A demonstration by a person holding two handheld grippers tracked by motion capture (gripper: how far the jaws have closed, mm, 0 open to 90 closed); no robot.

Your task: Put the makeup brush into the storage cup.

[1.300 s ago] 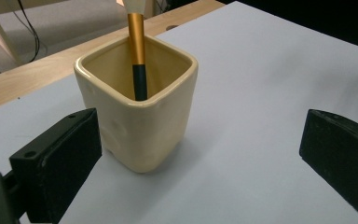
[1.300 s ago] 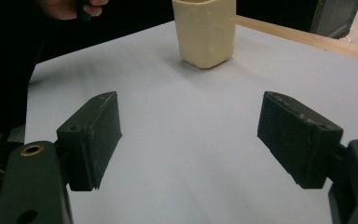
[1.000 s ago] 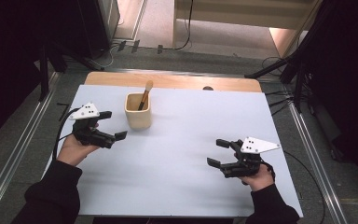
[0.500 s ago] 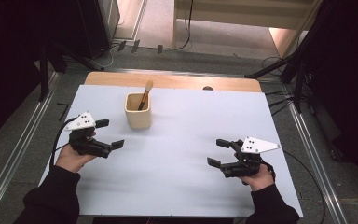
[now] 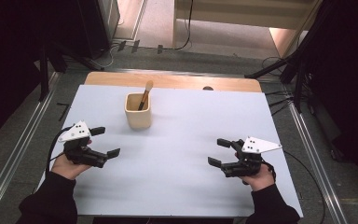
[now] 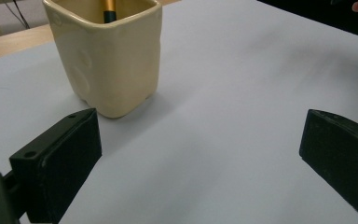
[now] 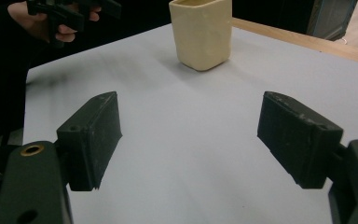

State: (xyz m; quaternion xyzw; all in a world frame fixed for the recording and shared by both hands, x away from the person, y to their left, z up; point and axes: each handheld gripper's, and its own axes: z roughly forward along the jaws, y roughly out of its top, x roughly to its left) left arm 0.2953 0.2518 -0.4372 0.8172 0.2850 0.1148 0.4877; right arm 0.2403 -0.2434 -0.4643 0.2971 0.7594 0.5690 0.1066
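Now your left gripper (image 5: pixel 103 141) has backed off the cup (image 5: pixel 138 110), jaws wide; right gripper (image 5: pixel 220 152) waits agape; brush (image 5: pixel 145 94) looks delivered.

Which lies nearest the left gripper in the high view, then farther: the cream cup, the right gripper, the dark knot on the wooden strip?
1. Cream cup, just ahead and right of the left gripper.
2. Right gripper, across the table's near side.
3. Dark knot, far edge on the wooden strip.

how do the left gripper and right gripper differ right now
The left gripper sits close to the cream cup holding a brush; the right gripper is farther from it, nearer the table's front edge. The left points right, the right points left. Both are open, empty and hand-held.
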